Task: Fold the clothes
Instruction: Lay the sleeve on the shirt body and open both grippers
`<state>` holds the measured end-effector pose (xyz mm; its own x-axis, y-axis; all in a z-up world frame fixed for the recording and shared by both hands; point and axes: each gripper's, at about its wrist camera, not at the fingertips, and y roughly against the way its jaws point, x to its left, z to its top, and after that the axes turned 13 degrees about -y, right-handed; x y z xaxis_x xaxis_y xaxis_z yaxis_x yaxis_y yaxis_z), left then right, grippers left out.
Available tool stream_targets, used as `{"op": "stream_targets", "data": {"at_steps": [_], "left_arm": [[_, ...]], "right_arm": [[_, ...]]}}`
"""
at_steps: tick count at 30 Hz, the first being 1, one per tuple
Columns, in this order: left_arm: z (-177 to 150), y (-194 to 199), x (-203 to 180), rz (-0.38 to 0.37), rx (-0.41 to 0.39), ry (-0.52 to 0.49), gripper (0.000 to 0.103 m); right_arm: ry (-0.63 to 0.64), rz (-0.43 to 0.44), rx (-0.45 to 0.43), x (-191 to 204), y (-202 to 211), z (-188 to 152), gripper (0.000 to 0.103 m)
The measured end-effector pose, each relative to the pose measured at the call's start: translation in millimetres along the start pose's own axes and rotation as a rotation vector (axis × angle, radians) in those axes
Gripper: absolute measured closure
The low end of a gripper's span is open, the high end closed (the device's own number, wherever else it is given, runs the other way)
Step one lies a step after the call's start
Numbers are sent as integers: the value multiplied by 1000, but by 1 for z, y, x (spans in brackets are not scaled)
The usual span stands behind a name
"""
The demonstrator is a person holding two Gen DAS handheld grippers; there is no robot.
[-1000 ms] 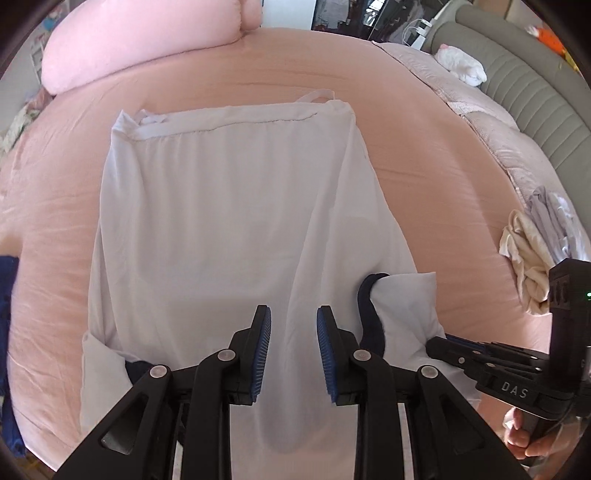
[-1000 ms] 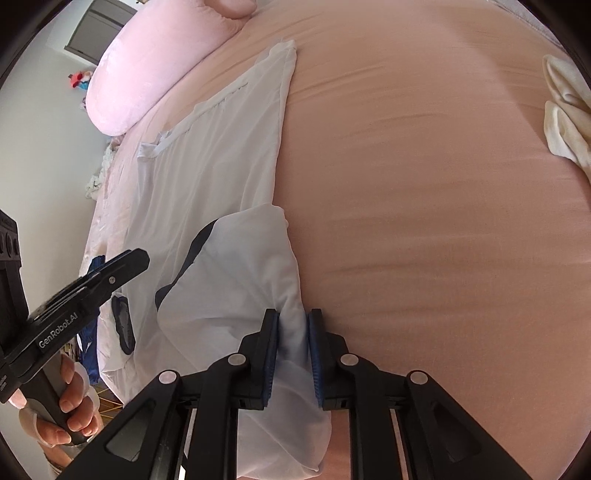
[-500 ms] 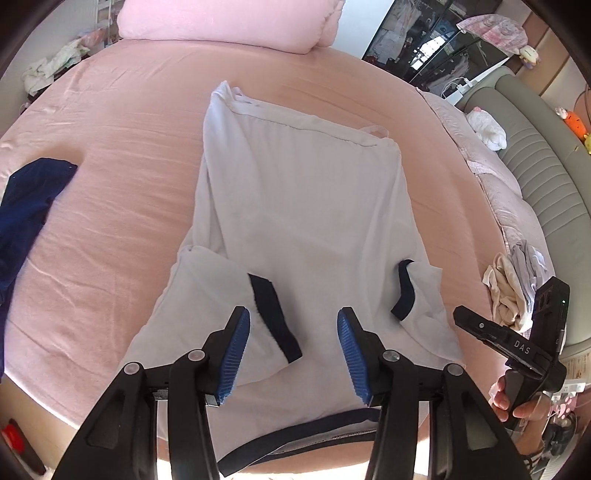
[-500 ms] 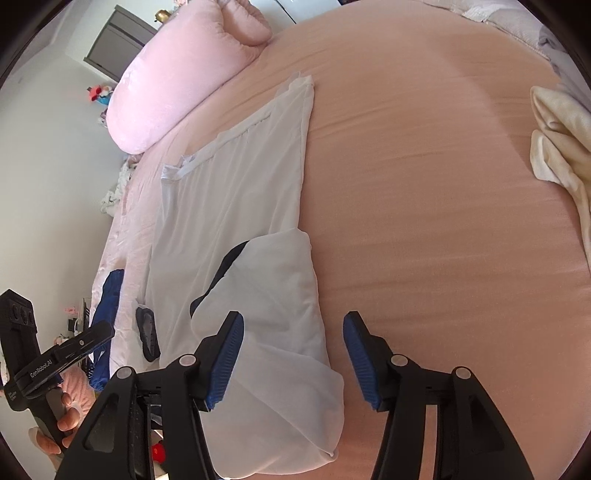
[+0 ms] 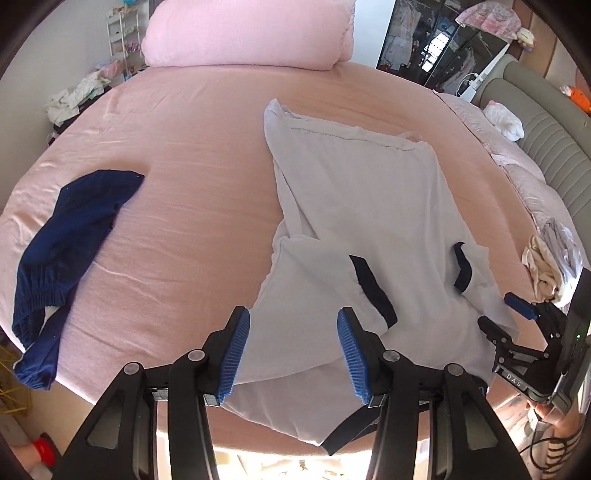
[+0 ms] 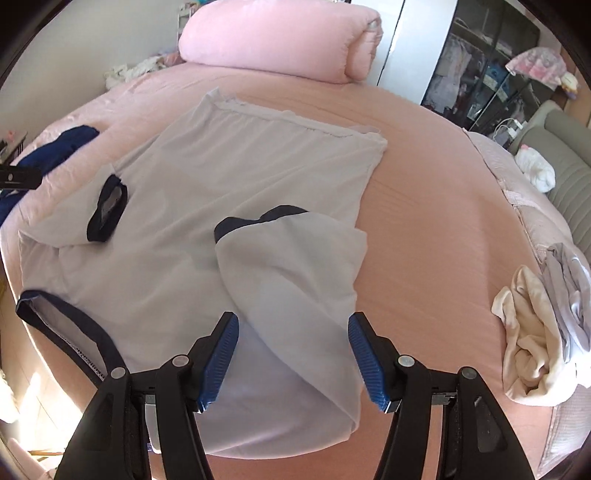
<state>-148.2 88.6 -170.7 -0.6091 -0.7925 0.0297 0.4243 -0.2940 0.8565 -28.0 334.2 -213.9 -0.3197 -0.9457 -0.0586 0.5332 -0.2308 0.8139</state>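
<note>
A white T-shirt (image 5: pixel 369 192) (image 6: pixel 240 166) with navy trim lies flat on the pink bed (image 5: pixel 192 155), its collar at the near edge. Both sleeves are folded in over the body: one sleeve (image 5: pixel 317 280) lies under my left gripper (image 5: pixel 293 350), the other sleeve (image 6: pixel 295 258) under my right gripper (image 6: pixel 293 354). Each gripper hovers above its sleeve with nothing between the pads. The left stands open; the right's jaws are opening. The right gripper (image 5: pixel 517 317) also shows at the shirt's right side, a hand holding it.
Navy shorts (image 5: pixel 66 236) (image 6: pixel 62 144) lie crumpled left of the shirt. A rolled pink duvet (image 5: pixel 251 33) sits at the far end. A pile of cream and white clothes (image 6: pixel 535 343) lies to the right, beside a grey padded headboard (image 5: pixel 554 129). The bed's near edge is just below the grippers.
The right gripper let go of the folded sleeve and its jaws spread wide. The left jaws widened too. Both grippers pulled back toward the near edge, and the right view rolled.
</note>
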Motion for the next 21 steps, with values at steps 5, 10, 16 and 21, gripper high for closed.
{"op": "stream_targets", "data": {"at_steps": [5,10,16,21], "left_arm": [[-6,-8,1,34,20,-35,57],[1,-19,-7,-59,22,-21,57],[33,-36,-40,-232,21,-41,57],[61,-55,-76,-312,47,-88,57]], "right_arm": [[-12,-23,-25,12,-4,10,42],[2,-29,3,29,-19,19,42],[57,-54,-4,42,-23,26,42],[37,-50,19,28,-17,16,42]]}}
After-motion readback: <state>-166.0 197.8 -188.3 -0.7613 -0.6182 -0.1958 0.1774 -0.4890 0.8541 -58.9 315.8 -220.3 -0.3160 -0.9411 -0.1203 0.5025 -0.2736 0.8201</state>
